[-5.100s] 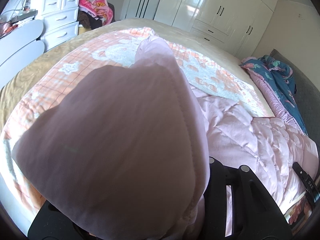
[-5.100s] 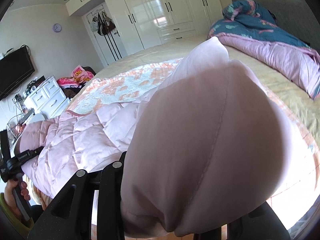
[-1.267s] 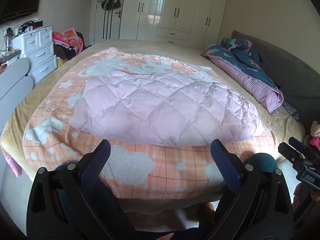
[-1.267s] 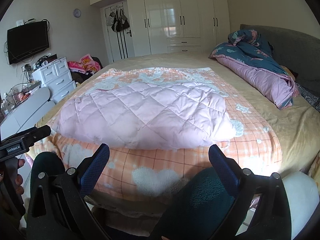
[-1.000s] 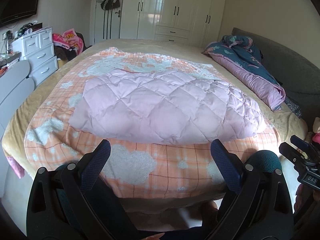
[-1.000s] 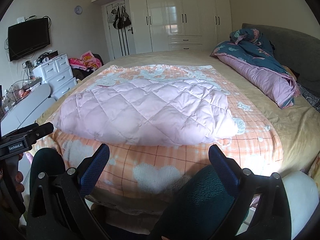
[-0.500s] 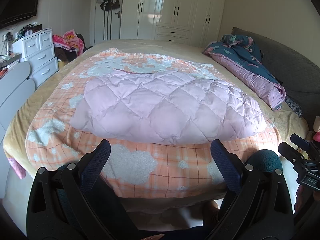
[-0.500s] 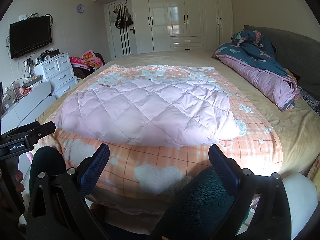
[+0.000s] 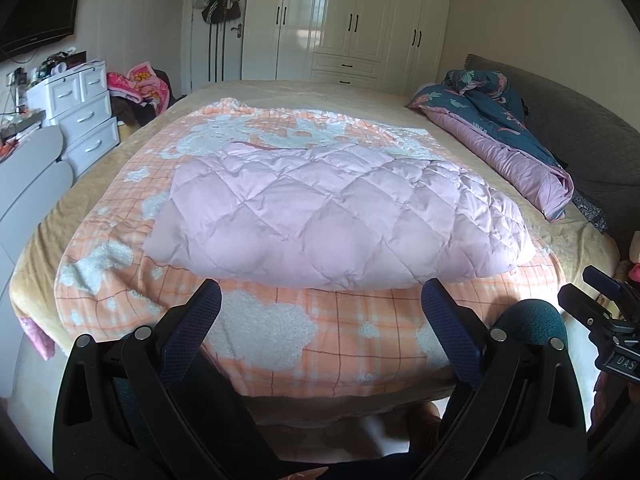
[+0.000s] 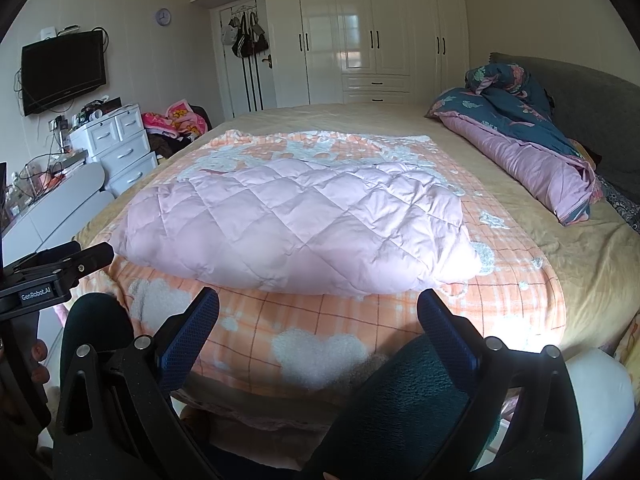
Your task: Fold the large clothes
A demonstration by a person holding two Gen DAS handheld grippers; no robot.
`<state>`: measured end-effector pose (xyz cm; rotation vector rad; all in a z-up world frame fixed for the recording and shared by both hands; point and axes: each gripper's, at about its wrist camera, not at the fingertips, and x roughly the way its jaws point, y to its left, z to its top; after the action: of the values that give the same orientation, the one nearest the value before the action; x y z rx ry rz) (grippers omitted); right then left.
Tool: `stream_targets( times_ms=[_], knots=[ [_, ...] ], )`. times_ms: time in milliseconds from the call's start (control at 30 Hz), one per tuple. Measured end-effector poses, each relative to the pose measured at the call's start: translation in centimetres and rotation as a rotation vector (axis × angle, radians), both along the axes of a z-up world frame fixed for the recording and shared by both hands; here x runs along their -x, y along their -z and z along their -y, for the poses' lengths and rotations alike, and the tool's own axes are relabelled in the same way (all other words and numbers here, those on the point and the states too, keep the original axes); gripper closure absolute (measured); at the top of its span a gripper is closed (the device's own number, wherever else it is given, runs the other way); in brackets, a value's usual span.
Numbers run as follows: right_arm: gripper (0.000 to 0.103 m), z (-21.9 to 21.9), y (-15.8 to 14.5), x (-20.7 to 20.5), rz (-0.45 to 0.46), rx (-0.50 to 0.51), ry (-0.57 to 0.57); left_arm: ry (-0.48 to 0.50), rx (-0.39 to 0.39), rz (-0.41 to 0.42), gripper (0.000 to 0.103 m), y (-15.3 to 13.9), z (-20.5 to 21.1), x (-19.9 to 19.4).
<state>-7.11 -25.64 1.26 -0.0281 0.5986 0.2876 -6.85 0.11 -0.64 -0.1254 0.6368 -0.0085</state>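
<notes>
"GenRobot.AI" on left hand-held gripper (image 10: 38, 292), "DAS" on right hand-held gripper (image 9: 622, 360)

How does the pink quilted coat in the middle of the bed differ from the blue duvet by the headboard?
The pink coat lies flat and spread out on the orange blanket; the blue duvet lies bunched in a long heap. The coat is plain pink, the duvet blue flowered with a pink-purple underside. Both are padded, and neither is touched by a gripper.

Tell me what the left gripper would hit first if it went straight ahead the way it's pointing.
Probably the near edge of the pink quilted garment lying on the orange checked blanket. The left gripper is open and held off the bed; depth is uncertain.
</notes>
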Motion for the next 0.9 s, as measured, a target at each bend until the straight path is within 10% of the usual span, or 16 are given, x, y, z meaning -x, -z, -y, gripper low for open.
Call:
stream_targets(
  times_ms=[900],
  knots=[
    [0.004,-0.07,-0.01,0.01,0.0,0.002,0.0,-0.002,-0.005,0.001,0.009,-0.19,0.06,0.03]
  ],
)
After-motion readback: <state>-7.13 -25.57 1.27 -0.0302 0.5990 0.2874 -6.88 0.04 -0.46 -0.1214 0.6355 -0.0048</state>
